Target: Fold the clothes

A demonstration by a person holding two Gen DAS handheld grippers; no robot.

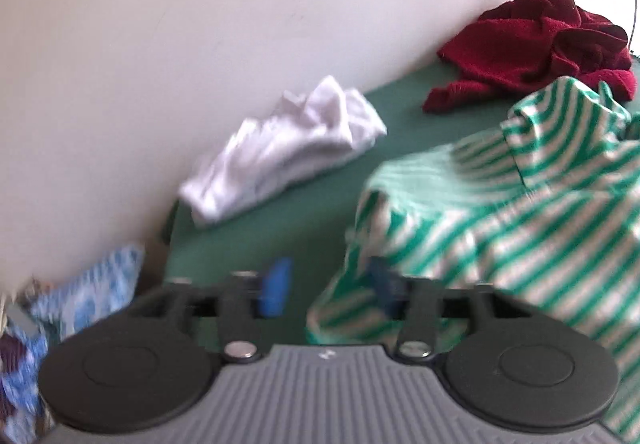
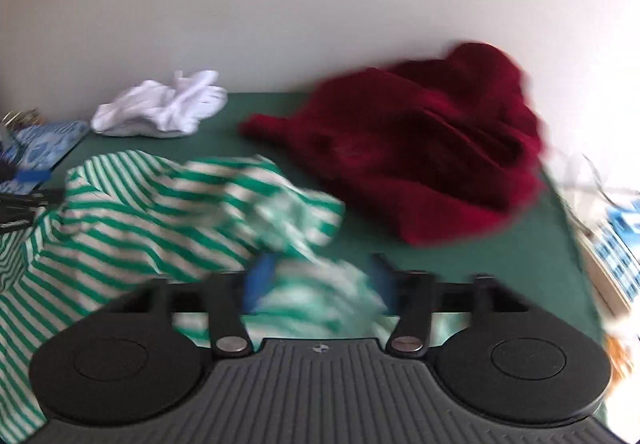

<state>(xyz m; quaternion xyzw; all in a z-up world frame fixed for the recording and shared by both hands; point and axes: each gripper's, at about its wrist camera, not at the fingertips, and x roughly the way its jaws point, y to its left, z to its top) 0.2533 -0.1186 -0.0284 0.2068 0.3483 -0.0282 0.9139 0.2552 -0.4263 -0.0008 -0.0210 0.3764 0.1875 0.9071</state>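
Green table (image 2: 500,256) against a pale wall, holding a rumpled green-and-white striped shirt (image 2: 132,212), a dark red sweater (image 2: 432,148) and a white garment (image 2: 160,108), no legible writing anywhere; left gripper (image 1: 330,290) jaws wide beside the shirt's edge, right gripper (image 2: 320,280) jaws wide, striped cloth loose between them.

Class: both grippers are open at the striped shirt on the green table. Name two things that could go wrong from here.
1. The striped shirt lies bunched; the right gripper, open over a loose fold, may pinch several layers.
2. The red garment lies right beside the shirt and could get dragged along.
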